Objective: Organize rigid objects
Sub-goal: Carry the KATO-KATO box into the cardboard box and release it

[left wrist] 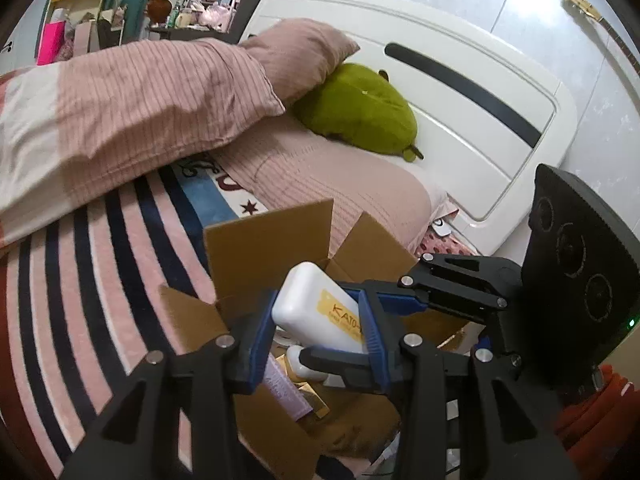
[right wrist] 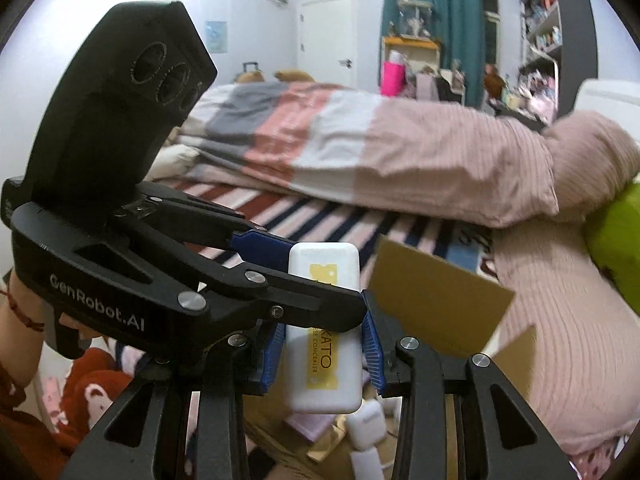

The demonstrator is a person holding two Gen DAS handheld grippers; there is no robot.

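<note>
Both grippers meet on one white case [right wrist: 324, 332] above the open cardboard box [left wrist: 260, 240]. The right gripper [right wrist: 324, 354] clamps its lower half from both sides; the left gripper [left wrist: 316, 320] grips it too, crossing in from the side. The case's long axis runs along the right gripper's fingers, box directly underneath, so I'd judge a handover or drop. The box sits at the striped bed's [left wrist: 100, 260] edge, by the pillow [left wrist: 340, 200] and white headboard [left wrist: 460, 92].

White concealer bottle [right wrist: 324, 332] with yellow label; blue-padded black left claw [left wrist: 316, 332]; brown cardboard box [left wrist: 268, 240]; pink, navy-striped bed sheet [left wrist: 100, 264]; green plush [left wrist: 360, 110]; teal curtain [right wrist: 432, 4].
</note>
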